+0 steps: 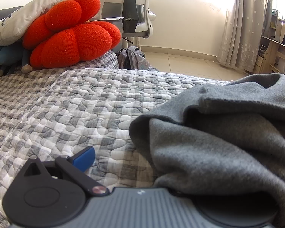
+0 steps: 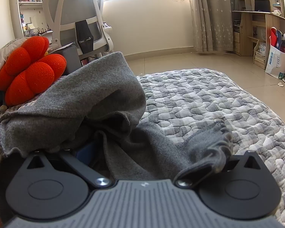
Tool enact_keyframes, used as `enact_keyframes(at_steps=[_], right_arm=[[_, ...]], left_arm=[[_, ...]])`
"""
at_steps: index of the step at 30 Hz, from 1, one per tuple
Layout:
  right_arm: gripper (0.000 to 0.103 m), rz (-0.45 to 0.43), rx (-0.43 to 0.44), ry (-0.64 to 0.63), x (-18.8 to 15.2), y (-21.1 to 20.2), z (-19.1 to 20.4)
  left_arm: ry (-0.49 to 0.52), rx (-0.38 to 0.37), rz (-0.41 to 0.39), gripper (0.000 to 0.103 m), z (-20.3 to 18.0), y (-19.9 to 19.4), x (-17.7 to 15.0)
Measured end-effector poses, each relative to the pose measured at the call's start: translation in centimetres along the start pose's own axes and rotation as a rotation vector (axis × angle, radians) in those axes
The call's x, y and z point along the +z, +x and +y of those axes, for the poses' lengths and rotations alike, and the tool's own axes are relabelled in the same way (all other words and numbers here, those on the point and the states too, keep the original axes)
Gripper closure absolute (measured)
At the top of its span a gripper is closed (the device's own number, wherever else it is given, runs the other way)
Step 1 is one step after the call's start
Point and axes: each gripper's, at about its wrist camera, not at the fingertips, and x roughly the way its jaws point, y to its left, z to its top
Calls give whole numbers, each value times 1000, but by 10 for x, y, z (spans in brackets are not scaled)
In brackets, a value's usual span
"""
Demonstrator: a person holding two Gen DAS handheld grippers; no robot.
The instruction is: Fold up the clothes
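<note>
A crumpled grey sweater (image 1: 218, 133) lies in a heap on the checked grey-and-white quilt (image 1: 85, 98) of a bed. My left gripper (image 1: 148, 155) stands open wide at the heap's left edge. Its blue left finger (image 1: 84, 158) rests bare over the quilt, while the sweater drapes over and hides the right finger. In the right wrist view the sweater (image 2: 96, 87) bulges up over my right gripper (image 2: 153, 148), whose jaws are also spread wide. Cloth lies loosely between them, and a ribbed cuff (image 2: 220, 142) covers the right finger. The pads are hidden.
A red knitted cushion (image 1: 70, 36) and a grey pillow (image 1: 19, 19) sit at the bed's far left. Beyond the bed are a white office chair (image 2: 79, 19), a backpack (image 1: 133, 58) on the tiled floor, curtains (image 2: 210, 19), a wooden desk (image 2: 260, 24) and shopping bags (image 2: 279, 57).
</note>
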Motion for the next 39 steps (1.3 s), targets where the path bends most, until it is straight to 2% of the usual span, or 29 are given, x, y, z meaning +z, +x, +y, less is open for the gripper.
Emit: enact_keyframes(at_steps=[6,9,12,20,27,39], right_arm=[[0,-2,13,18,1,1,1],[0,-4,19,23,1,-1,1],[0,-7,24,27,0,-4,-4],[0,7,10,5,1,0,0],[0,46,-64,-83,0,7,14],[0,84,-47,-158,-6,-6,17]], left_arm=[[-1,-1,-14,0,-5,-12,-10],[-11,-14,-42,0,-2,-33,-27],[-13,7,-64,0,-10,-50,-43],[143,63,-129,0,-44,-81,-58],[168,59,-141,0,-45,-77,-52],[153,66,-152,0,-37,-77,-57]])
